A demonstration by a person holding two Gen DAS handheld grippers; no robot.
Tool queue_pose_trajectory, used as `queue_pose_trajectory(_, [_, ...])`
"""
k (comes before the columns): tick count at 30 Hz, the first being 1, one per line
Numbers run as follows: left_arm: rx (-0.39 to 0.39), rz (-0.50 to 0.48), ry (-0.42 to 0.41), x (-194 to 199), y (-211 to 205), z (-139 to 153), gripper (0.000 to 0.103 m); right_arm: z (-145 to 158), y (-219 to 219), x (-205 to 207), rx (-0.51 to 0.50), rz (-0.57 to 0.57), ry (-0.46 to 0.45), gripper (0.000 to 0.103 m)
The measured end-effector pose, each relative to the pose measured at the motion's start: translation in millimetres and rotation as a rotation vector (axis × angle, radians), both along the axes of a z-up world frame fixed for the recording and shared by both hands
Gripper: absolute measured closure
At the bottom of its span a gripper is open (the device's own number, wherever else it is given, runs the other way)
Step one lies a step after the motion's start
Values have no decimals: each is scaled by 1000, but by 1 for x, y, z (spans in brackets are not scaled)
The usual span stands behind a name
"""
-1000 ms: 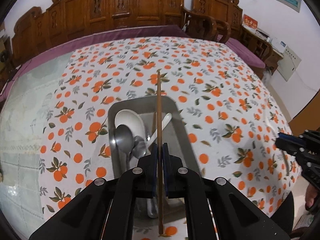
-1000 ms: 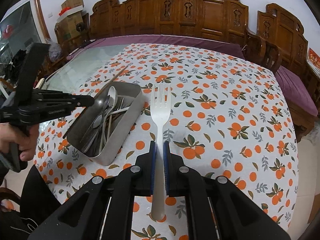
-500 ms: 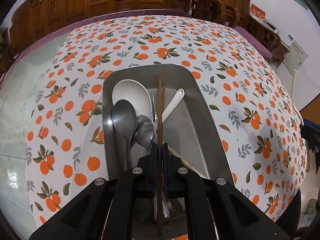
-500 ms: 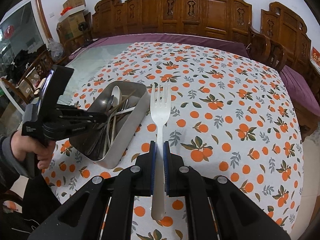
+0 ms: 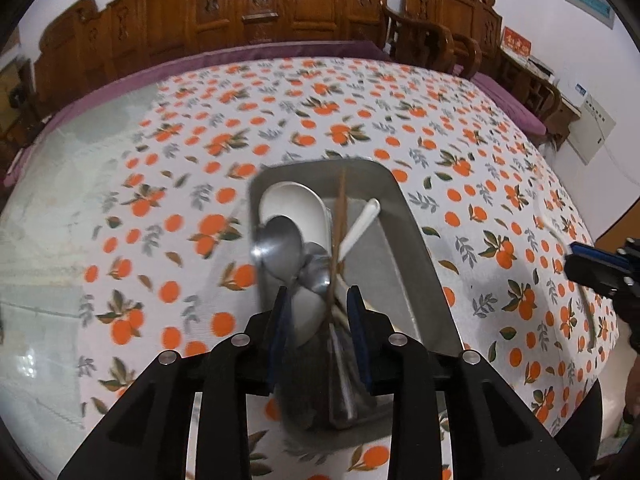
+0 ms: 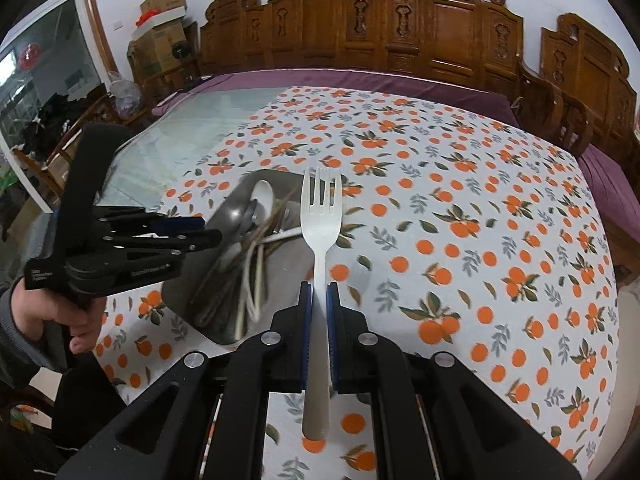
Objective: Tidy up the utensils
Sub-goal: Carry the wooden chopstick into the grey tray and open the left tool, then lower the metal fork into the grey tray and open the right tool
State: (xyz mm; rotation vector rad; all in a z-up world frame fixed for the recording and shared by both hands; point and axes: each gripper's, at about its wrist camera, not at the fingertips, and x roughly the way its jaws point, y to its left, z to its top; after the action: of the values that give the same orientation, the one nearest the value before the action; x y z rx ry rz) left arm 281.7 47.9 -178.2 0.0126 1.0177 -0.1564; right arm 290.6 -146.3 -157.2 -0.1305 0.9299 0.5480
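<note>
Most utensils were already in the metal tray point(image 5: 404, 240) on the desk point(image 5: 160, 184): a white ceramic spoon point(image 5: 290, 204), two metal spoons point(image 5: 280, 246), a white-handled piece and some thin sticks, all piled loosely rather than sorted. The left claw point(image 5: 318, 332) hung right over the tray's near end with its jaws opening, and the brown chopstick point(image 5: 339, 216) stood between them, no longer pinched and leaning down into the tray, so that drop looked basically done. The right claw point(image 6: 319, 332) was clamped together on the handle of a white fork point(image 6: 321, 216), held above the tablecloth just beside the tray's right rim. Judged remaining: fork into tray; no other loose utensils showed on the desk.
</note>
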Motion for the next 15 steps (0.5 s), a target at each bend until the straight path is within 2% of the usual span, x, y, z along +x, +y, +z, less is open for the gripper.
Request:
queue_pose_trajectory(7, [-7,49,-59,-17,28,25,76,2,34,5,11,40,-4,94])
queue_pose_trajectory(15, [-4,96,-93,-31,59,37,76,-2,68,13,19,69,8,94])
